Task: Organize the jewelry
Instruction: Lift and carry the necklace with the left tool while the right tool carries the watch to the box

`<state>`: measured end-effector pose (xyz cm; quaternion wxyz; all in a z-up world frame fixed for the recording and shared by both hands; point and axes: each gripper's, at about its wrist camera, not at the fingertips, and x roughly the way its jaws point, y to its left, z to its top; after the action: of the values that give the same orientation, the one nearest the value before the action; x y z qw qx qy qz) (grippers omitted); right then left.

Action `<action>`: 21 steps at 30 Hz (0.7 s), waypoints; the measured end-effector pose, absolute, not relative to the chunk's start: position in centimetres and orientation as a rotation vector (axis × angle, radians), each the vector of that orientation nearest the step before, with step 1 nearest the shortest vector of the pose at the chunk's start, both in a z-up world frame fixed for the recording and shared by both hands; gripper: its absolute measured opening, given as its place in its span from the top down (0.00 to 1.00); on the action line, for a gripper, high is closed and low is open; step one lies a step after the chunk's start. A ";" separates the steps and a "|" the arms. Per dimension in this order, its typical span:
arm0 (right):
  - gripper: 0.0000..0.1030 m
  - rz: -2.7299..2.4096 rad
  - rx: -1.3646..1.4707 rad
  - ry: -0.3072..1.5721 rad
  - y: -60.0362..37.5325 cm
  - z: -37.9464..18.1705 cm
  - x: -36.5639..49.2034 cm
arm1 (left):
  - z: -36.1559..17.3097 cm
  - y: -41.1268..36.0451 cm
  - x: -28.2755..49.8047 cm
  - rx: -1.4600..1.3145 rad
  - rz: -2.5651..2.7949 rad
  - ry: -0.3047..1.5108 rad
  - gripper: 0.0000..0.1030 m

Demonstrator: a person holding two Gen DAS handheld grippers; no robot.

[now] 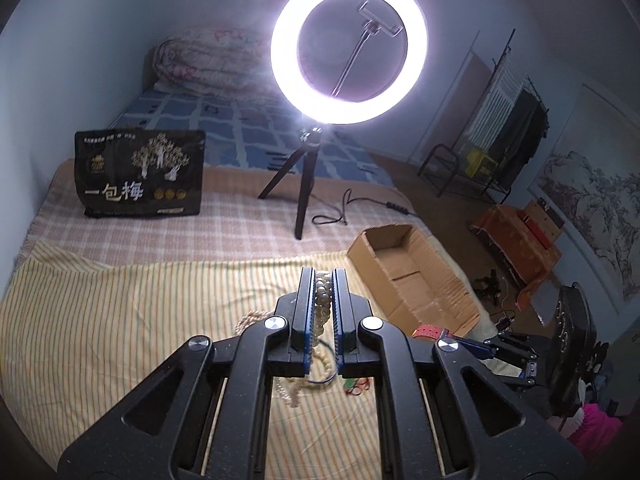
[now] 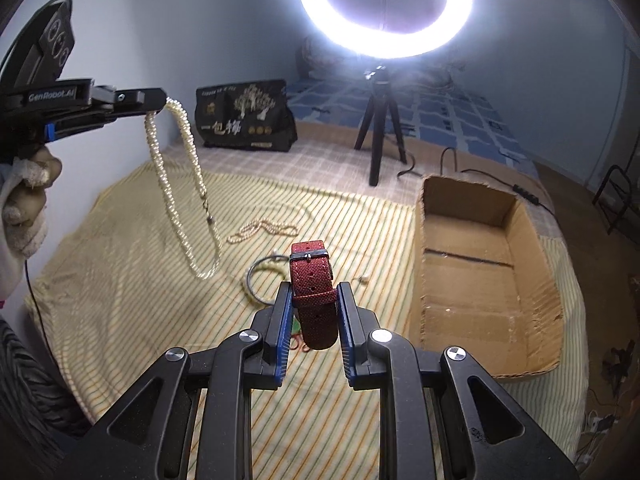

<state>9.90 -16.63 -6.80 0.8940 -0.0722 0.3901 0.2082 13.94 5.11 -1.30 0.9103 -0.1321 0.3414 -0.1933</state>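
**Pearls in my left, red strap in my right, above the bed**

My left gripper (image 1: 323,280) has its fingers (image 1: 306,296) drawn narrow on a pearl necklace (image 2: 182,184). In the right wrist view the strand hangs from the tips in a long doubled loop, its low end clear above the striped yellow cloth (image 2: 120,280) spread on the bed. My right gripper (image 2: 313,294) has its fingers (image 2: 283,312) pressed on the sides of a red woven watch strap (image 2: 312,280), which stands up between them with its metal buckle at the top.

The cardboard box (image 2: 532,280) sits to the right of the strap, at the cloth's right edge, open at the top. The part of its floor I can see is bare cardboard with a dark seam running across it; the near corner is hidden behind its own wall.

On the cloth left of the box lie a second, smaller pearl strand (image 2: 262,230), a thin metal bangle (image 2: 252,280) just beyond my right fingers, and something red and green (image 2: 298,338) under the strap that I cannot make out.

Beyond the box, a lit ring light (image 1: 349,46) stands on its black tripod (image 1: 298,184), and a black printed bag (image 1: 142,174) stands further left of that on the checked blanket (image 1: 224,224).
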 end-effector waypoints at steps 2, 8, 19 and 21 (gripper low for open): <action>0.81 0.418 -0.136 0.796 -17.4 -6.3 10.1 | -0.7 4.6 13.9 -0.271 -0.411 0.691 0.94; 0.81 0.363 -0.103 0.774 -20.2 -5.4 10.5 | 0.5 2.7 14.3 -0.264 -0.450 0.668 0.94; 0.81 0.250 -0.040 0.772 -26.2 -4.9 10.4 | 2.1 -2.2 15.9 -0.241 -0.525 0.645 0.94; 0.81 0.238 -0.034 0.778 -26.8 -5.1 10.4 | 2.4 -3.4 16.4 -0.237 -0.544 0.643 0.94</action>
<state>10.39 -26.83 -5.09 0.9182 -0.0167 0.3785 0.1160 16.35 -3.39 2.42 0.9058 -0.1146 0.3115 -0.2633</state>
